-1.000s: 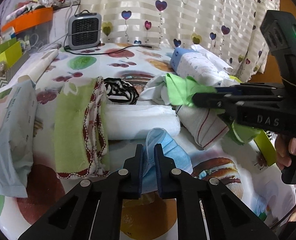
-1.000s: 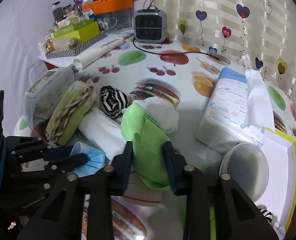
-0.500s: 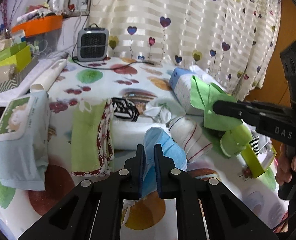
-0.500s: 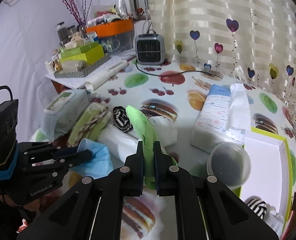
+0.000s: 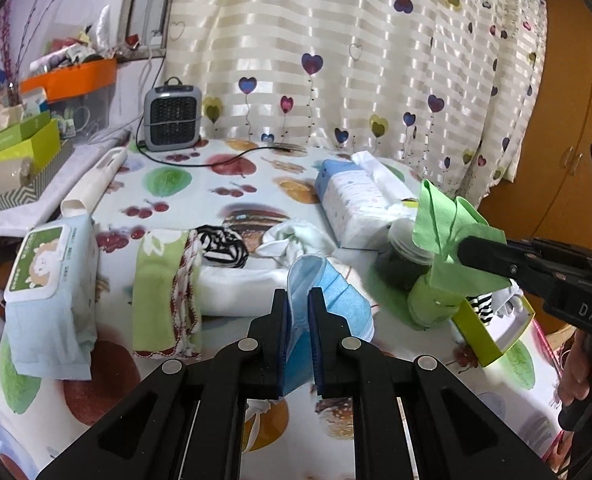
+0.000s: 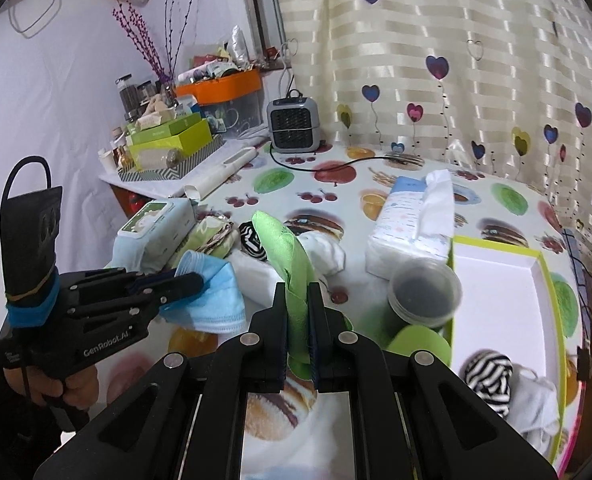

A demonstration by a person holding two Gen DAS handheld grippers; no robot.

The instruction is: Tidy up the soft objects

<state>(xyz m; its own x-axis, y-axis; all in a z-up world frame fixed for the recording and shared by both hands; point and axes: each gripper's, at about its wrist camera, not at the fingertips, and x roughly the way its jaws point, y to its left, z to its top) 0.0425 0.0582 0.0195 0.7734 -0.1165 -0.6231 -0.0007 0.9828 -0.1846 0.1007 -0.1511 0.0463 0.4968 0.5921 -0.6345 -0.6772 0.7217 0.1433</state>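
Note:
My left gripper [image 5: 298, 297] is shut on a blue face mask [image 5: 330, 290] and holds it above the table; it also shows in the right wrist view [image 6: 212, 296]. My right gripper [image 6: 298, 292] is shut on a green cloth [image 6: 286, 252], lifted off the table; it also shows in the left wrist view [image 5: 450, 224]. A white tray with a green rim [image 6: 496, 280] at the right holds a striped sock [image 6: 488, 376] and white cloth. Below lie a green towel [image 5: 158, 292], a white roll [image 5: 240, 292], a striped sock [image 5: 220, 246] and a white cloth [image 5: 292, 238].
A wet-wipes pack [image 5: 48, 280] lies at the left. A tissue pack [image 5: 352, 200] and a lidded green jar [image 6: 424, 292] stand by the tray. A small heater [image 5: 171, 118] with its cord and stacked boxes [image 6: 168, 136] are at the back.
Both grippers rose and pulled back from the pile. The right gripper closed fully on the green cloth and carried it to the right, over the jar. The left kept its hold on the mask.

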